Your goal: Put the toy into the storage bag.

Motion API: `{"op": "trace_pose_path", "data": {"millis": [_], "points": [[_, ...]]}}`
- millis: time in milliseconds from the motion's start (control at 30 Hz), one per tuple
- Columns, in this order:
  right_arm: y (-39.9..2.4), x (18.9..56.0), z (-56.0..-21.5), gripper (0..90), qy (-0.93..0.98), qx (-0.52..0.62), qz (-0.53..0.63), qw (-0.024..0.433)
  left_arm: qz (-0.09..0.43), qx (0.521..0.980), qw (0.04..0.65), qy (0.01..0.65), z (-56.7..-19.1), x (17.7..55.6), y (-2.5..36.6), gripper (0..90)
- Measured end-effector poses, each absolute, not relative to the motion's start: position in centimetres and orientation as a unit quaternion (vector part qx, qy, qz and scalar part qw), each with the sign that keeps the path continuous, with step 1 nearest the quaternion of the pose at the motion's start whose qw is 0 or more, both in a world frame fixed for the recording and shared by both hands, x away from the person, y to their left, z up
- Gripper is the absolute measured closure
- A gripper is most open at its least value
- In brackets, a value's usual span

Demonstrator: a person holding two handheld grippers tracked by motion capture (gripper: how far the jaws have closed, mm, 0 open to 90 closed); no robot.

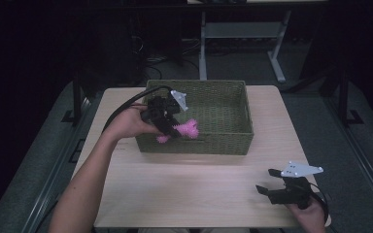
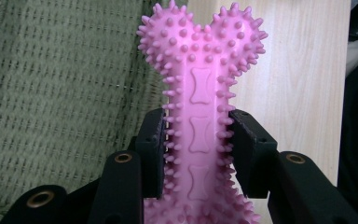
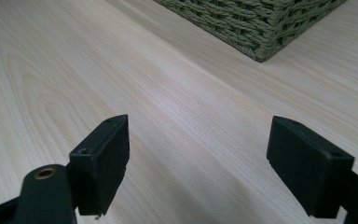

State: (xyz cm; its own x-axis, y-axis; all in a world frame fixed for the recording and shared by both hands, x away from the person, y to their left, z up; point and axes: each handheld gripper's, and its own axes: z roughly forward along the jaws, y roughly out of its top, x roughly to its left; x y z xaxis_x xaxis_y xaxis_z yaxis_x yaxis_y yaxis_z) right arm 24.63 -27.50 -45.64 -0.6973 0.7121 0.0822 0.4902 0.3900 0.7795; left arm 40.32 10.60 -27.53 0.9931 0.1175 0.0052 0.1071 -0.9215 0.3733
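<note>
A pink spiky rubber bone toy [image 2: 200, 88] is clamped by its shaft between the pads of my left gripper [image 2: 196, 151]. In the high view the left gripper [image 1: 171, 127] holds the bone toy [image 1: 187, 129] above the near left part of the green woven basket [image 1: 223, 97], just over its front wall. My right gripper [image 1: 266, 180] rests low over the table's near right corner, its jaws wide apart. In the right gripper view the right gripper [image 3: 219, 163] has bare wood between its pads.
The light wooden table [image 1: 194, 189] carries the basket at its far middle; a corner of the basket [image 3: 261, 28] lies ahead of the right gripper. A dark floor, metal desk legs [image 1: 277, 63] and cables lie beyond the table.
</note>
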Motion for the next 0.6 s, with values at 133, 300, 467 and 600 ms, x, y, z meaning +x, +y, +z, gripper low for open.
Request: {"op": "trace_pose_path", "data": {"millis": [133,300,467,600], "points": [[-27.5,24.6,-45.6,20.7,0.823,0.364,0.414,0.135,0.015,0.979,0.194,0.063,-27.2,41.1,10.6,58.9],[-27.5,24.5,-45.6,20.7,0.824,0.363,0.414,0.137,0.017,0.979,0.193,0.071,-27.2,42.0,10.6,58.9],[-27.4,24.6,-45.5,20.7,0.825,0.363,0.412,0.137,0.016,0.977,0.198,0.079,-27.2,42.9,10.6,58.9],[-27.5,24.5,-45.5,20.7,0.824,0.363,0.412,0.138,0.020,0.977,0.195,0.081,-27.4,43.5,10.4,58.8]]}}
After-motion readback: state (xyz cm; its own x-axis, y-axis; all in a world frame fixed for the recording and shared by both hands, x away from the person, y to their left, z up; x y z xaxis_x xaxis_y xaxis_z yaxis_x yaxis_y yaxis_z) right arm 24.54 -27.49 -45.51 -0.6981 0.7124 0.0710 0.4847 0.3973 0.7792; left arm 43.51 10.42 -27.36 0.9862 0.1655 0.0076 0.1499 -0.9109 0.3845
